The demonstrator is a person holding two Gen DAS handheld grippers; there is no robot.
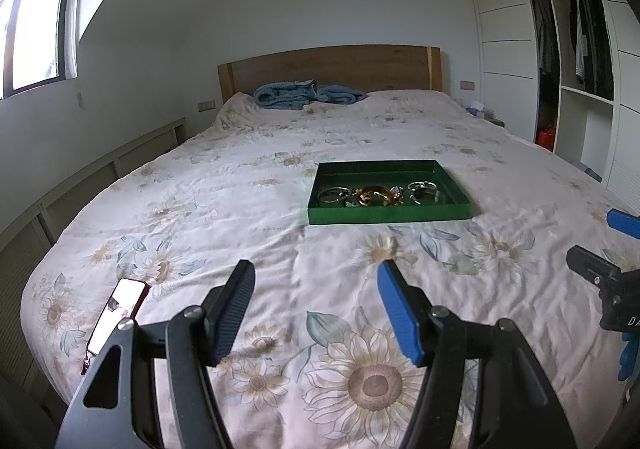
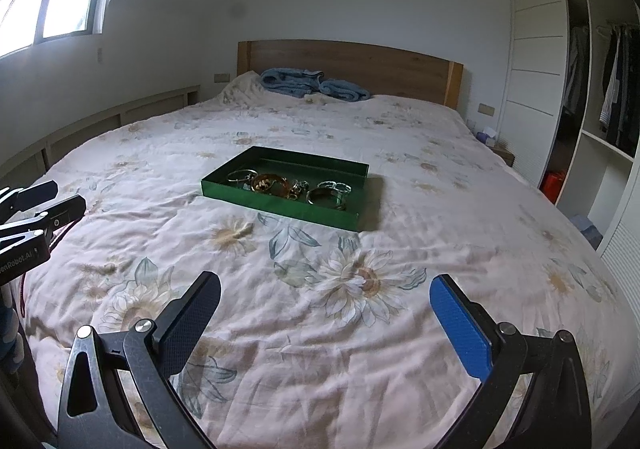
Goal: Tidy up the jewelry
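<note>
Jewelry (image 1: 380,196): a cluster of bangles and rings, with one amber/gold piece in the middle, lying along the near side of a shallow green tray (image 1: 400,165); the far half of the tray floor shows bare. Tray sits mid-bed on the sunflower duvet (image 1: 280,153). All pieces visible are inside the tray, none seen loose on the cover, so this fits either pieces still to be sorted or a tray already filled; can't settle which. If a piece is to be picked: come in low over the near tray wall, take one ring by its rim, keep clear of neighbours since they overlap and would drag along; soft bedding means the tray may tip if pushed down. Left hand-held gripper (image 1: 316,277): jaws wide apart, empty, near edge of bed, tray well ahead and slightly right of it. Right hand-held gripper (image 2: 326,291): also spread wide, empty, tray well ahead and slightly left. Phone (image 1: 117,315) lies at near left; blue towel (image 1: 308,93) far by the headboard (image 1: 328,65); wardrobe (image 1: 568,49) at right.
</note>
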